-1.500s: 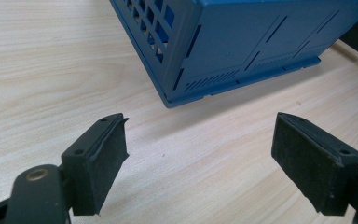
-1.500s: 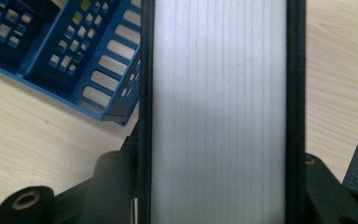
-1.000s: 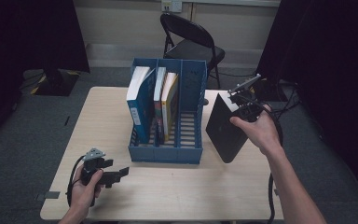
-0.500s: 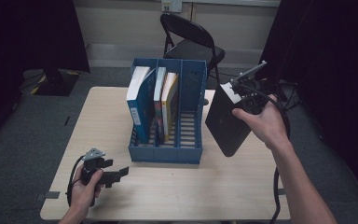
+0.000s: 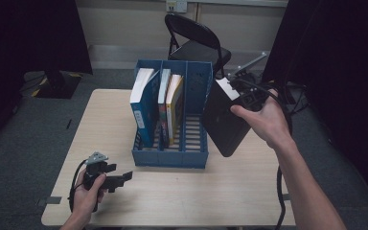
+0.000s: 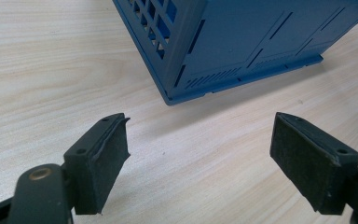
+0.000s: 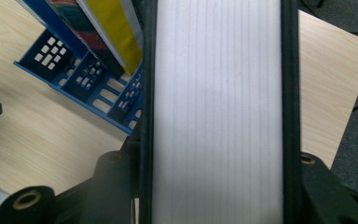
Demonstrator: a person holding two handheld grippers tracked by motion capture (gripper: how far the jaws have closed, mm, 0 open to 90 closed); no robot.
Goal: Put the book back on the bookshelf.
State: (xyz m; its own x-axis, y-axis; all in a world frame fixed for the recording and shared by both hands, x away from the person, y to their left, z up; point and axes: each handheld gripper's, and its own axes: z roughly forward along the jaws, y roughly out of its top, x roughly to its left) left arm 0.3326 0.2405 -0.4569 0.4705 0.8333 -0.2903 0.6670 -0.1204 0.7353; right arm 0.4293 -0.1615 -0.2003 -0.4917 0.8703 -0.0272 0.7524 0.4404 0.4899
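My right gripper [image 5: 242, 93] is clamped on a thick black hardcover book [image 5: 225, 122], one jaw on each cover, white page edge [image 7: 216, 112] facing the right gripper view's camera. The book hangs tilted in the air, clear of the light wooden table [image 5: 211, 191], over its right half, just beside the right wall of the blue plastic three-slot file rack [image 5: 172, 155]. The rack sits mid-table toward the far edge. Its left slot holds a blue book [image 5: 143, 103], its middle slot a thin book and a yellow one [image 5: 175, 103], and its right slot is next to the black book. My left gripper [image 5: 117, 179] rests near the near-left corner of the table, jaws apart with nothing between them, pointing at the rack's front corner [image 6: 170, 95].
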